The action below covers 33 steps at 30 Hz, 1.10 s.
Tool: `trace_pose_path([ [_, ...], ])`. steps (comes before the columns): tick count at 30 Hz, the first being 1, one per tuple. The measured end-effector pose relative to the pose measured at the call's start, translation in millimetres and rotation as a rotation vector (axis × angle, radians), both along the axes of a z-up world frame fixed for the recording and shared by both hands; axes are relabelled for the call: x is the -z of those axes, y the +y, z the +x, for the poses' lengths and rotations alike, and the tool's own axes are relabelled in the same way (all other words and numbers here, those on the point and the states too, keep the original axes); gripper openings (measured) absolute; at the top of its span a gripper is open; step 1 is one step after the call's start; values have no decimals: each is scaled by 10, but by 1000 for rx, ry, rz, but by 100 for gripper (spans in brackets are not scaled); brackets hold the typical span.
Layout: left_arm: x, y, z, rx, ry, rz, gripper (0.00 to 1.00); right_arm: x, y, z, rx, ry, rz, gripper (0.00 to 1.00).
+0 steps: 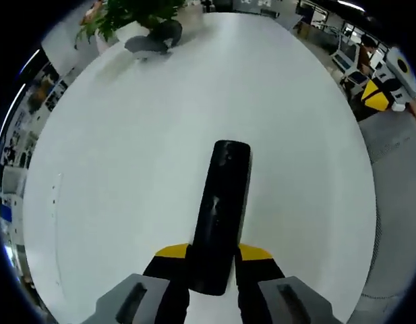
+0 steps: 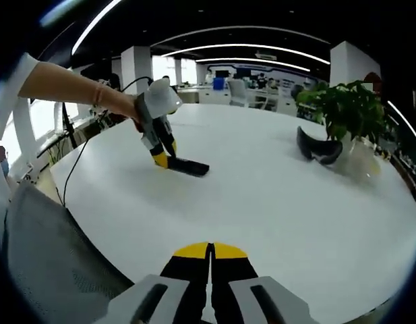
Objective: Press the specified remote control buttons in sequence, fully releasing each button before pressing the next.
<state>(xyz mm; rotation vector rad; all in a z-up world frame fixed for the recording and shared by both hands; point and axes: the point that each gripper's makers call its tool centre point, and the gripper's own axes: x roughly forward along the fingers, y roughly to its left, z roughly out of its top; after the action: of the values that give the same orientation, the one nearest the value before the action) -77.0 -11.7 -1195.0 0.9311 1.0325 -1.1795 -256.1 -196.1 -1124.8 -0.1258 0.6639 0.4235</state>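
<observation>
Between left gripper (image 1: 212,270) jaws, pinched: remote (image 1: 222,212), long axis toward 12 o'clock; right gripper (image 2: 210,270) pressed together, well apart.

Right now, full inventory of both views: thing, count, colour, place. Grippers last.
remote control: 1, black, flat on the table, near end between the left gripper's jaws
table: 1, white, round
potted plant: 1, green, far edge of table
dark curved object: 1, black, beside the plant; cannot tell what
chair: 1, grey, at table's near edge
left gripper: yellow-black, shut on remote control
right gripper: yellow-black, shut, above table
</observation>
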Motion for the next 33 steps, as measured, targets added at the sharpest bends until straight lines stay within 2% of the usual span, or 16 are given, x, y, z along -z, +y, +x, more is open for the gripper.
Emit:
trace_pose_path([
  [5,-2,17,-82,40,-8,14,24,9,-12,-1,4,2,-6,0],
  [8,-1,19,-146,95,-10,20,24,19,-10,-7,1,7,-11,0],
  [15,-6,35,-277,100,-1,8,23,46,-17,-16,-4,17,-30,0],
  [24,4,44,-492,143,10,34,24,78,-23,-34,-10,34,-54,0],
  [28,-2,51,-544,157,-8,39,24,81,-27,-39,-12,35,-63,0],
  [33,-3,70,-643,171,-1,35,24,75,-31,-38,-6,32,-60,0],
])
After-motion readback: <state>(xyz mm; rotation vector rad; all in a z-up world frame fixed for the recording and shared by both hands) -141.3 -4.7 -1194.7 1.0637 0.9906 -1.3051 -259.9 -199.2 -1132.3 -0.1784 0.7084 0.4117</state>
